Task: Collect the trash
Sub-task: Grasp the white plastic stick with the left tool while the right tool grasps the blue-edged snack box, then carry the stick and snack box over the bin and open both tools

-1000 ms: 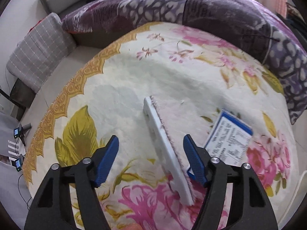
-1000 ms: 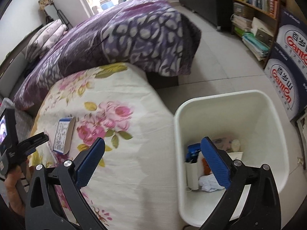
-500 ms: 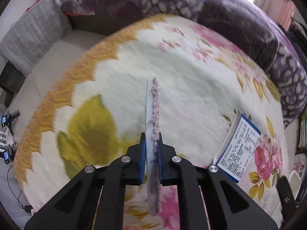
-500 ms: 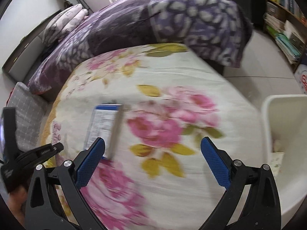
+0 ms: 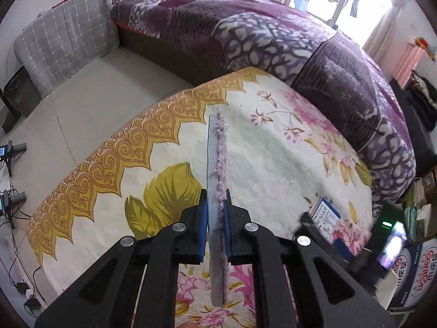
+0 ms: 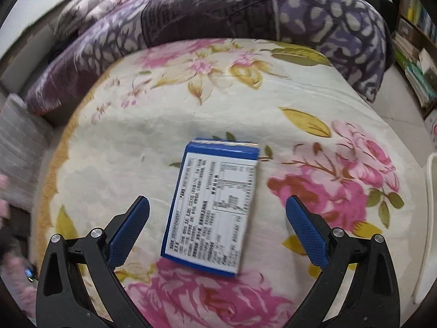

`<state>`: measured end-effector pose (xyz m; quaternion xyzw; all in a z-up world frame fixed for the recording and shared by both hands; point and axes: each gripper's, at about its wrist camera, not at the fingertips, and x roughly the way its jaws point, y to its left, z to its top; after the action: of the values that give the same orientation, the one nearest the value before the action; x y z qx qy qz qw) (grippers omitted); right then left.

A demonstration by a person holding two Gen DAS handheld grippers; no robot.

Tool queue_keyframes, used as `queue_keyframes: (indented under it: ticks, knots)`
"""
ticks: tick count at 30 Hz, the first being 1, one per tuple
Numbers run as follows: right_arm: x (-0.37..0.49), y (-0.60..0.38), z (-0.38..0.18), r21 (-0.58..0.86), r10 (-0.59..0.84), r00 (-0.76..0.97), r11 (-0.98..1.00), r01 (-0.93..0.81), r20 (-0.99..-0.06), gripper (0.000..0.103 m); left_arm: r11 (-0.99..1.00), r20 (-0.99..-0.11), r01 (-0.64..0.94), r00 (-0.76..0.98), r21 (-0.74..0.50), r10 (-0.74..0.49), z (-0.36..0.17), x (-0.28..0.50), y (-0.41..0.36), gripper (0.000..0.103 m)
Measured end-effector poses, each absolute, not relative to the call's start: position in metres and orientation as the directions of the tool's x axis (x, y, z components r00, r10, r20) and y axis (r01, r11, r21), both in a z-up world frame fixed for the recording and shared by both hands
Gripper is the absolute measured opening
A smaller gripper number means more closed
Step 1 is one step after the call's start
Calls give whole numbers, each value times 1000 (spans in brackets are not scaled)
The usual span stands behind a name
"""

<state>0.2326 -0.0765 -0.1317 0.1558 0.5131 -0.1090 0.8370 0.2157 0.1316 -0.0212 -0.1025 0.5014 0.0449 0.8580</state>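
My left gripper [image 5: 215, 203] is shut on a thin flat insole [image 5: 216, 164], pale grey on one face and fuzzy pink on the other. It is held edge-on, lifted above the floral bedspread [image 5: 273, 150]. A blue-and-white printed box [image 6: 213, 207] lies flat on the bedspread [image 6: 191, 104]. My right gripper [image 6: 217, 213] hangs open just above it, one blue pad on each side of the box, neither touching. In the left wrist view the same box [image 5: 326, 211] shows at the right, with the other gripper's black frame over it.
A purple patterned quilt [image 5: 273, 41] is bunched along the far side of the bed. A grey checked cushion [image 5: 68, 38] leans at the back left. The white bin's rim [image 6: 428, 218] shows at the right edge, bookshelves [image 6: 415, 54] behind it. Cables lie on the floor at the left.
My left gripper shut on the insole and lifted it off the bedspread. My right gripper swung left from over the white bin to above the box.
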Motion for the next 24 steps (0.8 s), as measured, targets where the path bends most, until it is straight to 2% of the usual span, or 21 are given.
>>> queue_keyframes:
  ticks: [3,5,6,7,16,24]
  knots:
    - [234,-69,-135,86,-70,456,945,314,-887,94,975,-863,-178,504,-137,-30,-17,214,134,10]
    - [233,-64,-134,46,-95,460,957,285,-883,74,974,-861,-181,508,-134,-24,-16,214,136,10]
    - [233,-63,-131,31,-99,467,964,263,-879,58,974,-861,-184,509,-131,-20,-16,214,137,10]
    - [232,-63,-130,39,-86,472,968,249,-877,55,974,-861,-188,508,-130,-17,-17,214,138,10]
    - [209,-81,-84,115,-14,567,975,192,-823,54,972,-848,-190,529,-136,-15,-10,208,136,10]
    - [170,-99,-45,121,-8,630,980,161,-776,54,980,-837,-157,546,-123,-18,-7,199,119,10]
